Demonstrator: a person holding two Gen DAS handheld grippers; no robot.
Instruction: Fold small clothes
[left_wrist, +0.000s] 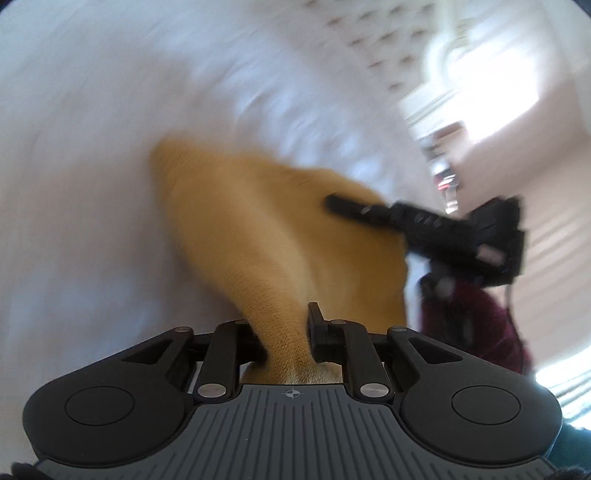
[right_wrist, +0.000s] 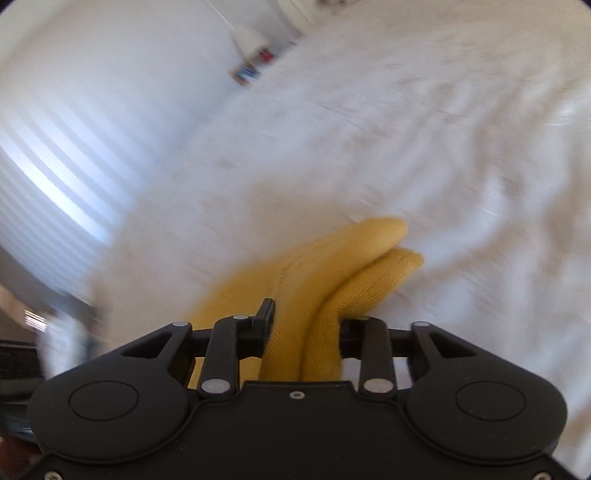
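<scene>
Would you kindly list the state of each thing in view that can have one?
Yellow knit garment: bunched, held at two places, draped over the white bedding.
Left gripper: shut on the garment.
Right gripper: closed on two knit folds.
White bedding: spread out, lightly wrinkled.

White bedsheet (right_wrist: 424, 129), rumpled; slatted window blind (right_wrist: 48, 177), bright; blurred patterned wall (left_wrist: 373, 40)
</scene>
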